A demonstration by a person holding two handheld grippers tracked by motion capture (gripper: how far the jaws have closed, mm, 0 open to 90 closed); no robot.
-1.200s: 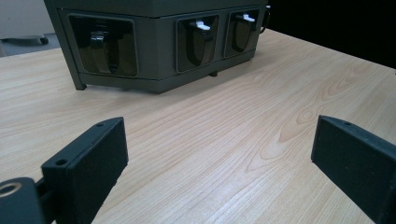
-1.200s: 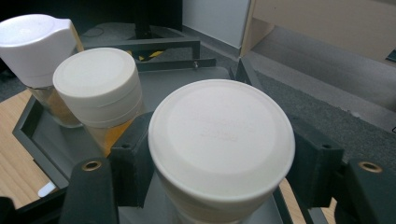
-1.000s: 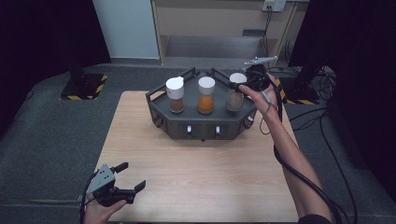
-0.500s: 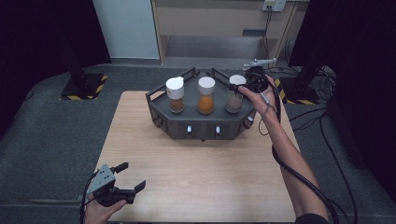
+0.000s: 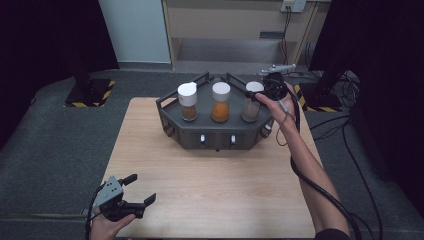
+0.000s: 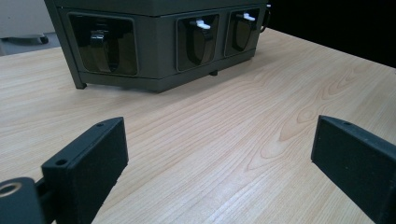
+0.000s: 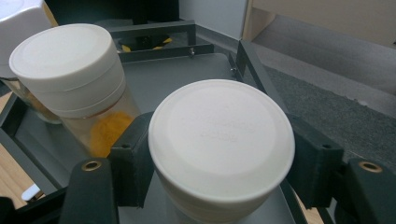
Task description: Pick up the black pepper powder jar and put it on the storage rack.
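Almost no change since second ago: your right gripper [image 7: 219, 163] stays clamped on rightmost jar's white lid [image 7: 221, 130], jar not lifted; left gripper [image 5: 131, 192] spread, idle, near-left on table [image 5: 215, 190]

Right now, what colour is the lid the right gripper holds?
White; the lid shows best in the right gripper view.

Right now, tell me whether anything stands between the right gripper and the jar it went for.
Nothing visible does: the right gripper is already closed on the white lid of the right-hand jar, both pads against the lid's sides.
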